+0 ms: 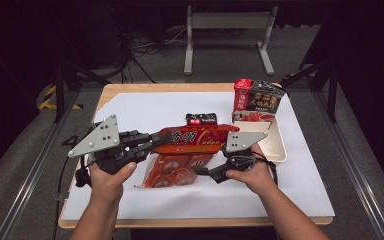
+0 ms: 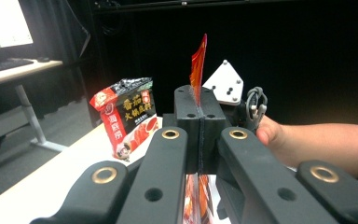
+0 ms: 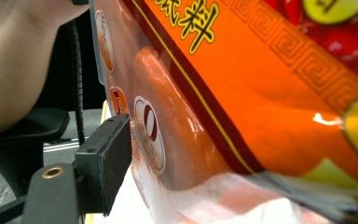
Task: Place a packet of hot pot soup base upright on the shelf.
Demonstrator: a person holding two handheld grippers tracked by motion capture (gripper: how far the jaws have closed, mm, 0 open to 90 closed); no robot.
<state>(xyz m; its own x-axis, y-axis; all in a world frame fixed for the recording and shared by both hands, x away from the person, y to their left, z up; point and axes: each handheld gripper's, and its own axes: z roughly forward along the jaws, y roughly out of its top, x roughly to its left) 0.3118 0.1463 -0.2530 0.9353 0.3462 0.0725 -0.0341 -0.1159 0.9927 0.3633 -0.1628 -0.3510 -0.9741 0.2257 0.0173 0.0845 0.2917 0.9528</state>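
Two black hand-held grippers, left gripper (image 1: 152, 142) and right gripper (image 1: 200, 171), each topped by a grey three-cornered plate with dark screws, brass-ringed pivots on chunky linkage arms, black trailing cables, bare forearms, no sleeves

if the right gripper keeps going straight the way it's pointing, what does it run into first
Most likely the large orange-red packet. The right gripper points left at its lower part, and in the right gripper view one pad sits right beside the film. Whether they already touch is unclear.
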